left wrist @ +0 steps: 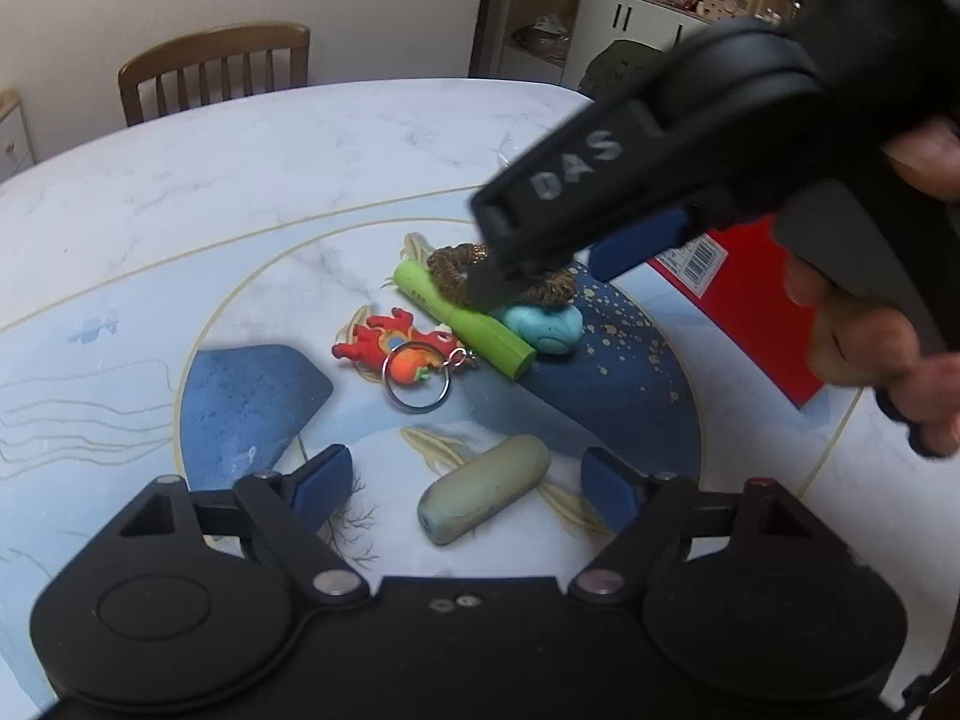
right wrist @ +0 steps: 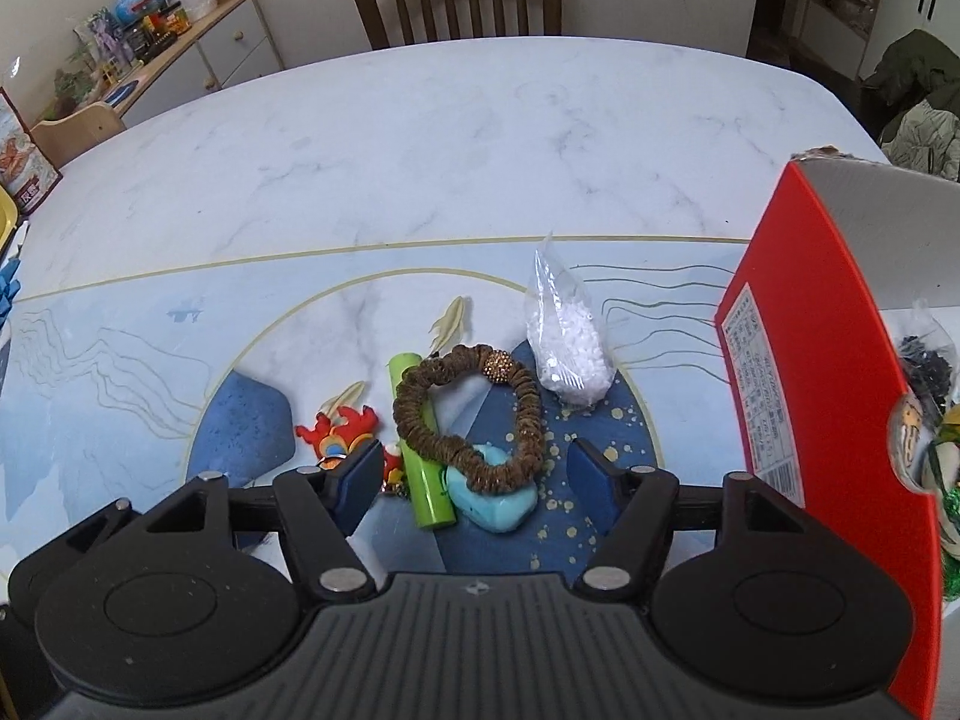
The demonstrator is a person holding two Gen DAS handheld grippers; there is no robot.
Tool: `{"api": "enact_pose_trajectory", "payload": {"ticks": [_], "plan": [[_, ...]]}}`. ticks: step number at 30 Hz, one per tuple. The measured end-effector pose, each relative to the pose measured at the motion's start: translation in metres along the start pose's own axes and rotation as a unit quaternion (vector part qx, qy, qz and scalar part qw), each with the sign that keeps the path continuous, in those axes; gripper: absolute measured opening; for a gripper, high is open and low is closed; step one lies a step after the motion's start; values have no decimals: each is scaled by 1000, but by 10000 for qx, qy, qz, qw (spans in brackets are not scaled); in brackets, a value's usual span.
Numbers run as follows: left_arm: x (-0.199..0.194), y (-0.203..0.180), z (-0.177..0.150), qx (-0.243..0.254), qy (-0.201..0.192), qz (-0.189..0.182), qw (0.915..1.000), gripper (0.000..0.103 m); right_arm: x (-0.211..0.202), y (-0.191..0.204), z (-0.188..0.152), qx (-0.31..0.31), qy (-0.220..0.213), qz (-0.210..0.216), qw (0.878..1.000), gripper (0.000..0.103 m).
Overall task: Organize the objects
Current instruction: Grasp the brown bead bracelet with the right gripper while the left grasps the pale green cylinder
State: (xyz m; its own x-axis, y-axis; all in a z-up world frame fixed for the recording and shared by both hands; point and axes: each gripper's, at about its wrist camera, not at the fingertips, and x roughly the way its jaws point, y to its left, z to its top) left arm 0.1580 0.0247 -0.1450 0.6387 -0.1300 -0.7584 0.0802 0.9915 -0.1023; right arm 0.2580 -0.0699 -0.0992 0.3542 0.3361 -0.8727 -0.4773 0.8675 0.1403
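Right wrist view: scrunchie (right wrist: 465,417) lies mid-counter, draped over green tube (right wrist: 420,450) and blue blob (right wrist: 492,501), between the right gripper's (right wrist: 474,474) released fingers. Bead bag (right wrist: 564,342) sits at 1 o'clock, red box (right wrist: 822,372) at 3. Left gripper (left wrist: 462,489), fingers released, flanks a grey capsule (left wrist: 483,489); keychain (left wrist: 414,360) at 11.

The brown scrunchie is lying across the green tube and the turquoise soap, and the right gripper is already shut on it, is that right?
Not quite. The brown scrunchie does lie across the green tube and turquoise soap, but the right gripper is open, its jaws spread either side, as the right wrist view shows.
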Motion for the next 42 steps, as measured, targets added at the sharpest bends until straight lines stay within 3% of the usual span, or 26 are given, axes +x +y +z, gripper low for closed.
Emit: {"api": "enact_pose_trajectory", "payload": {"ticks": [6,9,16,22,24,26,42], "plan": [[-3,-3,0,194,-63,80,9998,59,7,0,0,14,51,17,10000,47],[-6,-2,1,103,-30,-47,9999,41,7,-2,0,31,64,40,10000,39],[-8,2,2,-122,-8,-119,9999,40,3,1,0,-97,-20,-16,10000,19],[-7,7,4,-357,32,-183,9992,38,-10,-1,0,-104,-206,33,9997,15],[-9,7,5,-368,-5,-227,9991,27,-19,-1,1,-87,-287,74,9995,14],[-10,6,7,-374,23,-206,9991,25,-29,-1,2,-69,-355,135,9993,14],[-16,13,8,-666,97,-244,9974,19,-110,-22,-14,158,-723,263,9969,14]]}}
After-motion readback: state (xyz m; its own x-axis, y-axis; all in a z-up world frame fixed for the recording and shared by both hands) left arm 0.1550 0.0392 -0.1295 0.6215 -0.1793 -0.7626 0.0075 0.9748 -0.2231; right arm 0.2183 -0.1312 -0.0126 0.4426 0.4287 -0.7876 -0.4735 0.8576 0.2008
